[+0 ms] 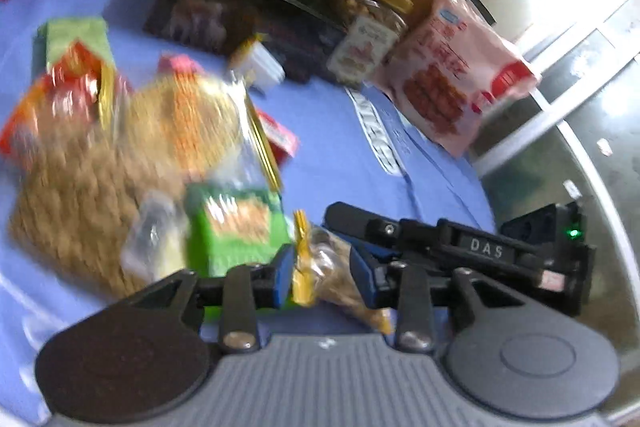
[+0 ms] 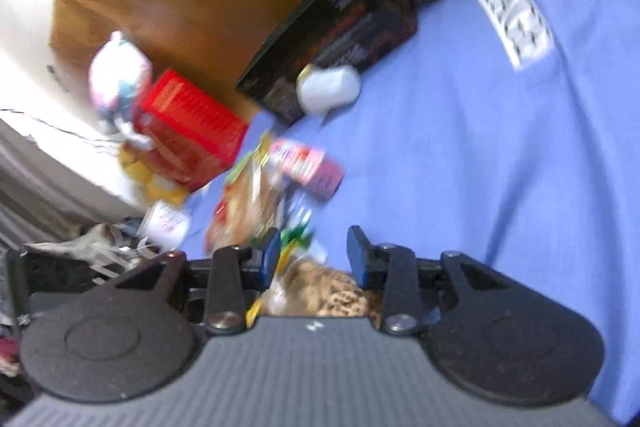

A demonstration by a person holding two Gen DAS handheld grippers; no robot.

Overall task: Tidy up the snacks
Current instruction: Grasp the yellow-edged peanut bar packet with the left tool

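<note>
The left gripper (image 1: 320,273) has its blue fingers (image 1: 285,277) squeezed on a clear snack bag (image 1: 340,275) with a gold edge. A green packet (image 1: 236,227) sits just past the left finger. The right gripper (image 2: 314,259) has a cookie bag (image 2: 324,293) between its fingers (image 2: 358,257), but I cannot tell if they grip it. Blue cloth (image 2: 500,147) lies underneath.

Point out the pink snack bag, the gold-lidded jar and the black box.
pink snack bag (image 1: 452,75), left wrist view, middle of its printed front
gold-lidded jar (image 1: 366,39), left wrist view, its label
black box (image 2: 344,39), right wrist view, its dark printed side
</note>
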